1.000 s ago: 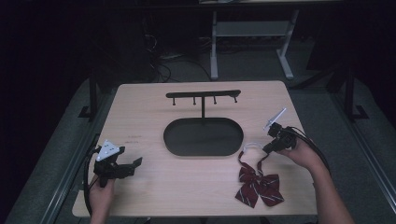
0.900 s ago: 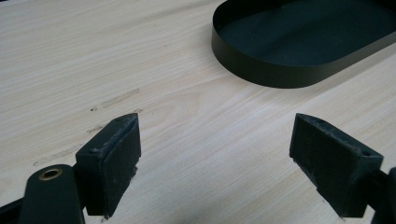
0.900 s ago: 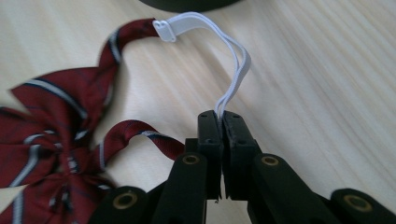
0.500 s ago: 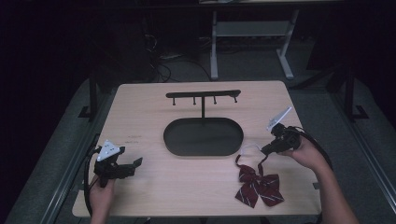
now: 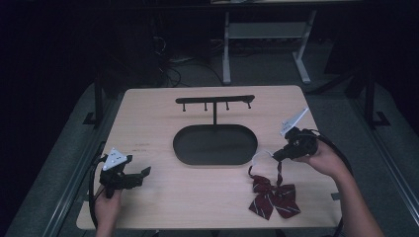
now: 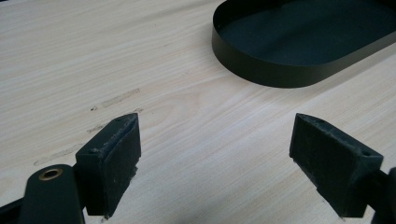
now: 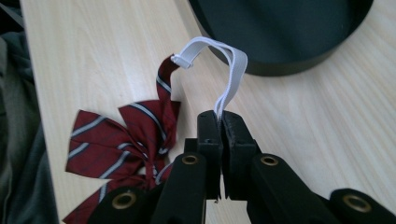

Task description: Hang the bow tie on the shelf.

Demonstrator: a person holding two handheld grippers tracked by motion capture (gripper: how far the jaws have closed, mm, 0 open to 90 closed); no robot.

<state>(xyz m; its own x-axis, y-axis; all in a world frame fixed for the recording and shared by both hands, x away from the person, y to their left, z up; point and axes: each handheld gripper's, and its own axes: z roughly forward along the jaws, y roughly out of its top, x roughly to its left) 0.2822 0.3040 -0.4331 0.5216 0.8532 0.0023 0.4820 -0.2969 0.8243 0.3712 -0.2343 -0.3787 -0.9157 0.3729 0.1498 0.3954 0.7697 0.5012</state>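
High view: right gripper (image 5: 274,156) clamped on white elastic band (image 5: 261,156) of striped bow tie (image 5: 272,196), bow lying on table (image 5: 163,113) near front right, beside black oval tray (image 5: 215,144). Left gripper (image 5: 144,172) front left, jaws apart.
Left gripper view: jaws wide, nothing between, bare wood below.
Right gripper view: jaws pinched shut on band (image 7: 224,70), bow (image 7: 116,135) lower left.
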